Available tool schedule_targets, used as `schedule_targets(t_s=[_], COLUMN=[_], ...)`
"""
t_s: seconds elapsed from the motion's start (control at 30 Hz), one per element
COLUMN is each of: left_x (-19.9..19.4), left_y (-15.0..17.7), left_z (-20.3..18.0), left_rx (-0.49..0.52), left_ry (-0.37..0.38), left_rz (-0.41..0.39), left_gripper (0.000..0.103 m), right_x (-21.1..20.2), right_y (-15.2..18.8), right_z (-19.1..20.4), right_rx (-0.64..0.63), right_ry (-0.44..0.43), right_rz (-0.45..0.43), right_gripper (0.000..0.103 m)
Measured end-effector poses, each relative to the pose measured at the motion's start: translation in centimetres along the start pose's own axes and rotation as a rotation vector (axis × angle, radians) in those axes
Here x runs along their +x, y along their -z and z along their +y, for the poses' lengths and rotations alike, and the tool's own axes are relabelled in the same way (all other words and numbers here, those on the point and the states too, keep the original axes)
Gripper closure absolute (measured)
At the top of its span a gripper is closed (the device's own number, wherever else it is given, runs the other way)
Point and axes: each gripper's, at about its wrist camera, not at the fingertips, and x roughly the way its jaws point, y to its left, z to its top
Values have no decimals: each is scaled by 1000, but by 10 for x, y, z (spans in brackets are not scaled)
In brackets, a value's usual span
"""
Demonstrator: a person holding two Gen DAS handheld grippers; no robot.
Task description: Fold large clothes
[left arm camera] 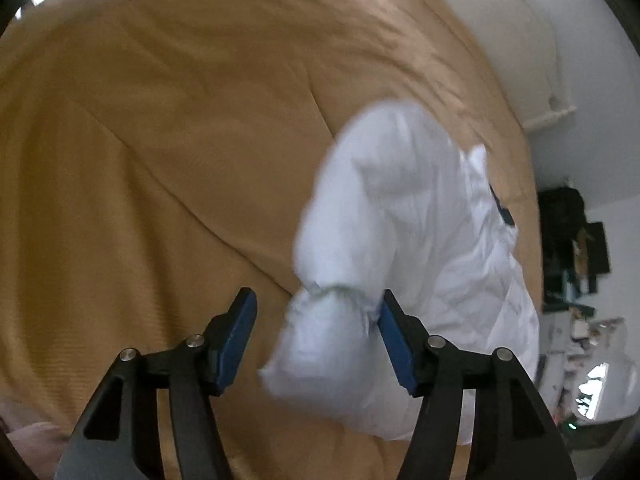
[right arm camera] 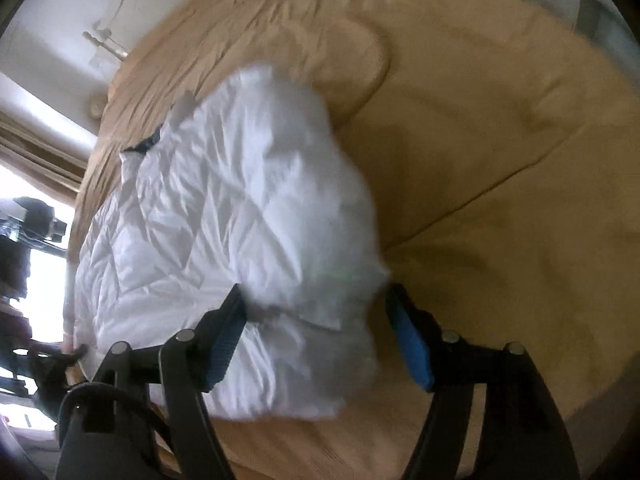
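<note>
With the white padded garment [left arm camera: 404, 240] bunched on the tan-covered bed [left arm camera: 140, 140], the left gripper [left arm camera: 316, 320] and right gripper [right arm camera: 316, 320], both spread, should pinch matching edges before folding evenly.

The jacket [right arm camera: 224, 216] lies on the bedspread [right arm camera: 500, 160], between both grippers' jaws

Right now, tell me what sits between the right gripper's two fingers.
A bunched edge of the white quilted garment fills the right gripper; right wrist view shows it.

Tan bedspread [left arm camera: 160, 140], white wall [left arm camera: 560, 20], bright window [right arm camera: 36, 184]
</note>
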Motion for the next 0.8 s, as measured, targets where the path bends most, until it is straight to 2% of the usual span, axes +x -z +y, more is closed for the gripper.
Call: schedule_targets(t_s=[0.07, 0.13, 0.2, 0.3, 0.33, 0.4, 0.47, 0.5, 0.57, 0.63, 0.77, 0.8], left_x=[-11, -19, -27, -16, -11, 1, 19, 31, 50, 65, 80, 80], left_y=[-6, -5, 9, 27, 34, 53, 65, 71, 80, 88, 91, 88], left_z=[-13, -33, -47, -92, -102, -125, -138, -144, -147, -136, -122, -118], left_rx=[38, 96, 154, 283, 314, 371, 421, 456, 513, 557, 651, 654], left_ry=[-58, -79, -69, -58, -54, -37, -56, -95, -171, -212, -332, -343], left_rz=[-23, -46, -62, -79, -76, -60, -64, -76, -101, -135, -236, -247], left_gripper=[41, 41, 41, 39, 39, 39, 40, 40, 39, 37, 14, 13], right_x=[-26, -49, -61, -54, -48, -28, -6, 9, 30, 54, 66, 64], right_y=[-1, 0, 0, 6, 10, 21, 31, 36, 47, 56, 53, 48], right_z=[8, 23, 46, 92, 107, 132, 148, 155, 155, 149, 126, 118], right_rx=[-43, -104, -159, -277, -315, -386, -415, -436, -472, -502, -523, -510], right_ry=[93, 176, 187, 159, 151, 106, 69, 57, 97, 134, 226, 228], right_rz=[-58, -132, -182, -232, -239, -220, -195, -186, -168, -176, -237, -237], right_gripper=[33, 33, 33, 34, 48, 70, 72, 72, 72, 73, 73, 73])
